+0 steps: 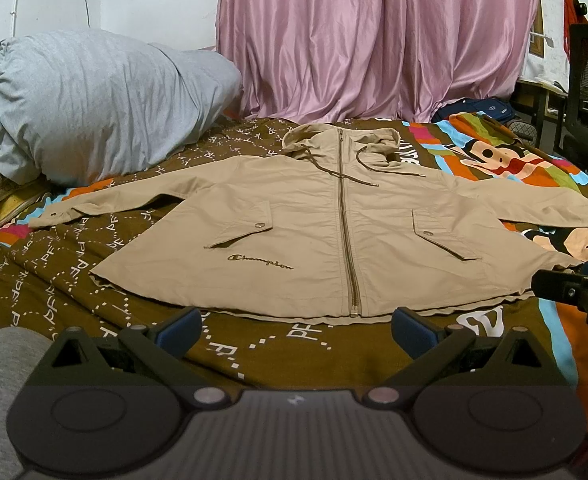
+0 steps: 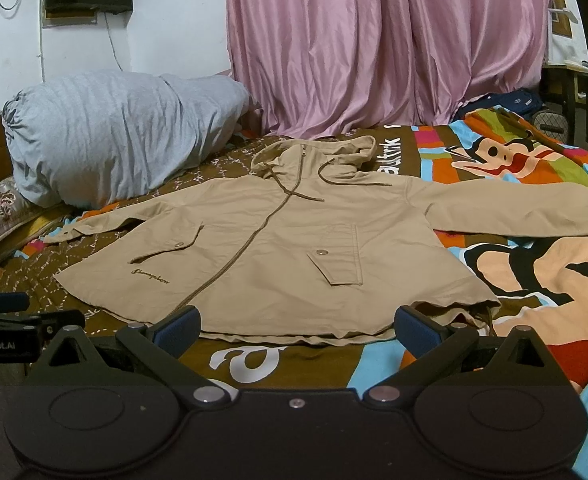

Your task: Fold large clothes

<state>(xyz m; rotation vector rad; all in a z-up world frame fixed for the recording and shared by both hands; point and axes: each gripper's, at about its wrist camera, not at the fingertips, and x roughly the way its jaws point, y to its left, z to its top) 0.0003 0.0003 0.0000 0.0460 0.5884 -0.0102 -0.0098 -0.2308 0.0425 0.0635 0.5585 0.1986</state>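
Tan cotton zip-front hooded jacket (image 1: 326,228) spread flat, front up, sleeves out toward nine and three o'clock on the patterned brown bedspread (image 1: 53,280), ready for folding; left gripper (image 1: 296,326) and right gripper (image 2: 296,325) both spread wide, empty, just short of the hem.

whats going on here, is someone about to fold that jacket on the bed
Yes, it looks that way. A tan hooded jacket lies flat on the patterned bedspread, zipped up, sleeves spread out to both sides. A person holds a gripper in each hand; the left gripper and right gripper are both open near the jacket's bottom hem, touching nothing. No fold has been made yet.
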